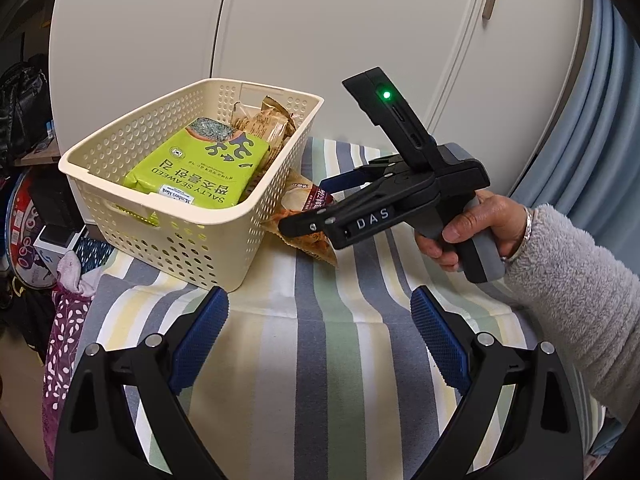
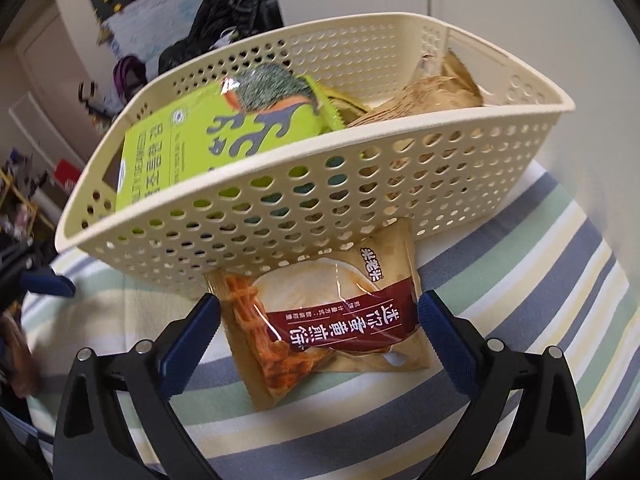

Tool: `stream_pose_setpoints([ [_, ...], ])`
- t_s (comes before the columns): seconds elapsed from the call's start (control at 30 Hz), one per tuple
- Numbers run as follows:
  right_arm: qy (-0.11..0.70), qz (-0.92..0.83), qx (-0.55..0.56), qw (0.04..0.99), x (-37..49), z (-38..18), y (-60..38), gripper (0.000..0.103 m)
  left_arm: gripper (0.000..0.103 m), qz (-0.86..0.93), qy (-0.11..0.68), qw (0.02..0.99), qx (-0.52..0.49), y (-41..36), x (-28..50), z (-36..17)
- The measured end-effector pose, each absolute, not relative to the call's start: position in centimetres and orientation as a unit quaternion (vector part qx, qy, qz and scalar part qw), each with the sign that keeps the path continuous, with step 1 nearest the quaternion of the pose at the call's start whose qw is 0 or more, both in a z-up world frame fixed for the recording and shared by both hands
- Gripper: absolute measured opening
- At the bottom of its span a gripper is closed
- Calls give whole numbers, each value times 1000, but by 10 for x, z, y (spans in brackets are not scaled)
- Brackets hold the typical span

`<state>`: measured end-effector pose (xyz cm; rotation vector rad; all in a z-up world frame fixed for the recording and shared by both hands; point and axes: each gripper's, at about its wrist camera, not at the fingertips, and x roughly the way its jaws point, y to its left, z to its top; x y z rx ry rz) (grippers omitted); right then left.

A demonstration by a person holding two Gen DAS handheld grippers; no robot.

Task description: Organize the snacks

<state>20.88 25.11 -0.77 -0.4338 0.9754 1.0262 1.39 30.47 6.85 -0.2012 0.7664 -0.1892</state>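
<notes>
The left gripper (image 1: 320, 312) is nearest in its own view, with its two blue fingers (image 1: 200, 332) spread wide apart and nothing between them. Under it lies a striped cloth (image 1: 304, 360) with bands of blue, green, yellow and white. A bit farther and to the right, a hand (image 1: 476, 228) in a fuzzy grey sleeve (image 1: 572, 304) holds the right gripper (image 2: 320, 320). In the right wrist view its blue fingers (image 2: 192, 336) are wide open, one on each side of a snack packet (image 2: 320, 320), just beside its edges; I cannot tell if they touch it, and they do not squeeze it. The packet is brown and dark red, with a picture of a round cake, and it lies flat on the cloth with its far end right up against the near wall of the basket (image 2: 304, 184). The basket is cream, full of little holes, and sits on the cloth. Inside it lies a big green seaweed pack (image 1: 200, 168) on the left and a brown crinkly bag (image 1: 268, 120) at the far right end. Behind the basket stand white cupboard doors (image 1: 320, 20).
</notes>
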Motion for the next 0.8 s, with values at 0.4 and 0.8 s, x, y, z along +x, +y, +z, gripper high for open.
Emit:
stream_pose_setpoints([
  [0.4,451,514,-213,698,220,-25,251,98,94,-91,379,917,-87,298,19,66],
  [0.8,476,496,-171,705,220,-32,238,89,94,-83,367,923,-85,303,16,80],
])
